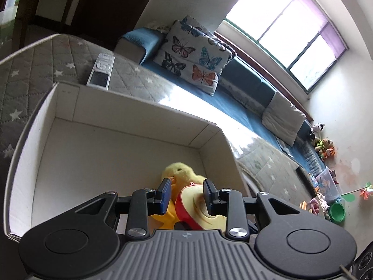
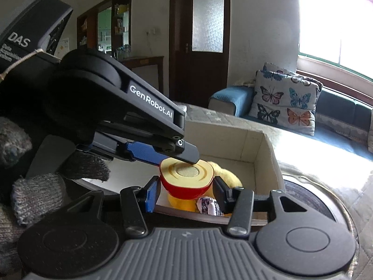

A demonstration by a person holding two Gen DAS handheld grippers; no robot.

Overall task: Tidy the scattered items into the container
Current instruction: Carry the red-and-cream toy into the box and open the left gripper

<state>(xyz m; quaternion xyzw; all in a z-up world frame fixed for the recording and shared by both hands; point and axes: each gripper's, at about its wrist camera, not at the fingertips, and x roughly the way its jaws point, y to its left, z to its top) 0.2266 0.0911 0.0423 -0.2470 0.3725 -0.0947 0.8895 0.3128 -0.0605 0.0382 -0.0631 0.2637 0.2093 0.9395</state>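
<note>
A toy apple half [image 2: 186, 179], red-skinned with a cream cut face, sits between the fingers of my right gripper [image 2: 184, 193], which looks shut on it over the near edge of the white cardboard box [image 2: 235, 140]. My left gripper [image 1: 186, 196] comes in from the left with its fingers on either side of the apple half [image 1: 195, 205]; one fingertip [image 2: 188, 155] rests on the cut face. A yellow plush duck [image 1: 180, 173] lies in the box under the apple. A small patterned item [image 2: 208, 206] lies beside the duck.
A white remote control [image 1: 101, 71] lies on the grey star-patterned quilt [image 1: 35, 70] beyond the box. A butterfly cushion [image 1: 193, 53] and a blue sofa [image 1: 244, 79] stand behind. Toys and a green bowl [image 1: 336, 212] are scattered at the far right.
</note>
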